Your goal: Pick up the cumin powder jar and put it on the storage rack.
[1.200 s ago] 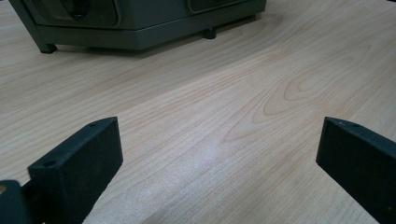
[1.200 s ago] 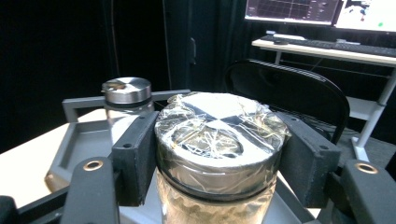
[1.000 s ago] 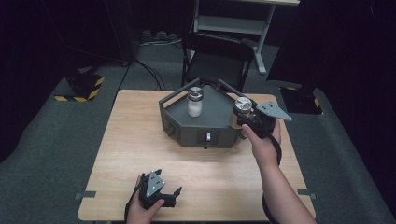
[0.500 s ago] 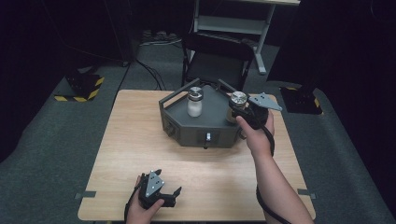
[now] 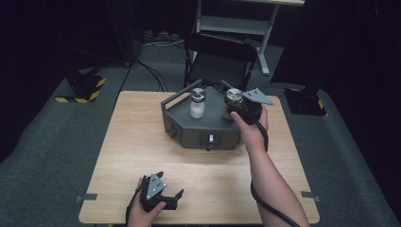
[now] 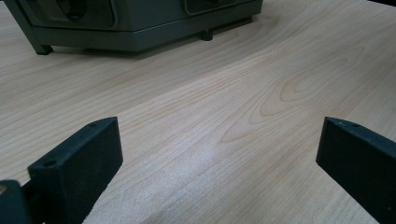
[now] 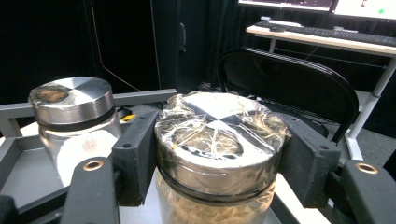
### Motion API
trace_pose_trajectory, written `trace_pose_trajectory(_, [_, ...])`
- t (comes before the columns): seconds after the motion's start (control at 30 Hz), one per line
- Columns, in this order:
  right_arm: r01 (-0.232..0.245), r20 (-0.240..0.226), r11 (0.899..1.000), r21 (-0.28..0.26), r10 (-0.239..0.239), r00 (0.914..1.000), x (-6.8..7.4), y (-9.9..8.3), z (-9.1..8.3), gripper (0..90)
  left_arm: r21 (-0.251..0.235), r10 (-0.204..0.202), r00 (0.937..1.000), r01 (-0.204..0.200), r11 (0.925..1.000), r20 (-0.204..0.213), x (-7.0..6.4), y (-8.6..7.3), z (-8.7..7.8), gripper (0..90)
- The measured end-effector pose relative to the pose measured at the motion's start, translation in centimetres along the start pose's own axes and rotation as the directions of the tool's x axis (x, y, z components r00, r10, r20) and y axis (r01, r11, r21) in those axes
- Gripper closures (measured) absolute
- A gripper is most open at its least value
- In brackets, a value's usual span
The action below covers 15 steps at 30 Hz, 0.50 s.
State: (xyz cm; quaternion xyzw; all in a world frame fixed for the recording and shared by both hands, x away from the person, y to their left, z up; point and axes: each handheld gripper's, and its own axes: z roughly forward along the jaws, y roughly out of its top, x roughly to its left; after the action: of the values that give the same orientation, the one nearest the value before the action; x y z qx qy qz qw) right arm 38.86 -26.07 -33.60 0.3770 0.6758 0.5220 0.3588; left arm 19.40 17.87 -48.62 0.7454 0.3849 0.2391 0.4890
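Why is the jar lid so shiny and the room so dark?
In the right gripper view, light glares off the wrinkled film on the jar lid; in the high view, light falls on the table while the surroundings stay dark; in the left gripper view, the near jaws look soft.

Right gripper (image 5: 235,109), jaws clamped on brown-filled jar (image 5: 232,101), shifts left across 2 earlier pictures, from grey tray's (image 5: 198,130) right edge toward tray middle. Jar now closer to white-filled jar (image 5: 196,104), gap between 2 jars narrower. Grey plate atop gripper swings left with it. Forearm leans further inward over table (image 5: 142,142).
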Motion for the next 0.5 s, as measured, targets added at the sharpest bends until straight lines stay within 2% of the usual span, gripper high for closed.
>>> trace_pose_trajectory(0.33, [-0.03, 0.005, 0.999, 0.02, 0.03, 0.9995, -0.1, -0.5, 1.3, 35.0, -0.003, -0.005, 1.0, 0.005, 1.0, 0.002, 0.1, -0.1, 0.0, 0.8])
trace_pose_trajectory(0.5, [-0.028, 0.005, 0.999, 0.029, 0.028, 0.9996, 0.0, -0.5, 1.8, 35.0, -0.004, -0.005, 1.0, 0.005, 1.0, 0.003, 0.1, -0.1, 0.0, 0.8])
